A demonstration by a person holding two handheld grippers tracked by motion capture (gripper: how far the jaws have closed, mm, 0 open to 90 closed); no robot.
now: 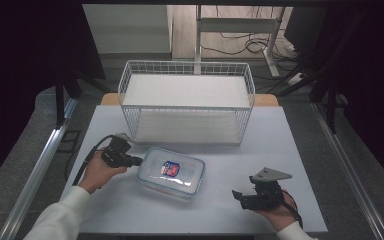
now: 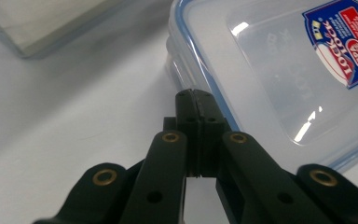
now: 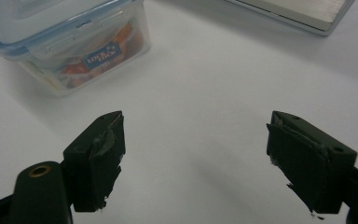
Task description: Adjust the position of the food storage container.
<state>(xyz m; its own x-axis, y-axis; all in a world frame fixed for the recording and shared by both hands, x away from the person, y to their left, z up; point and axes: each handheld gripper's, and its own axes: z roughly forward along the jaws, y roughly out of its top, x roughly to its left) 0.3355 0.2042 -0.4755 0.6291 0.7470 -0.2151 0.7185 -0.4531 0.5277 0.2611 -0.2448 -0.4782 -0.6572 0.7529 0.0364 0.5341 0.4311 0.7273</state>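
Observation:
A clear plastic food container (image 1: 171,173) with a blue-rimmed lid and a red-and-blue label lies on the white table, centre front. My left gripper (image 1: 136,161) sits at the container's left edge, jaws pressed together with nothing between them. In the left gripper view its tips (image 2: 196,100) reach the lid's blue rim on the container (image 2: 279,70). My right gripper (image 1: 236,194) rests low at the front right, well apart from the container, jaws wide open over bare table. The right gripper view has its open jaws (image 3: 193,140) in front and the container (image 3: 70,42) at the upper left.
A white wire basket (image 1: 186,102) stands at the back of the table (image 1: 260,150), behind the container. Its base edge (image 3: 303,14) lies at the top right of the right gripper view. Black curtains flank the table, and a desk frame with cables stands beyond it.

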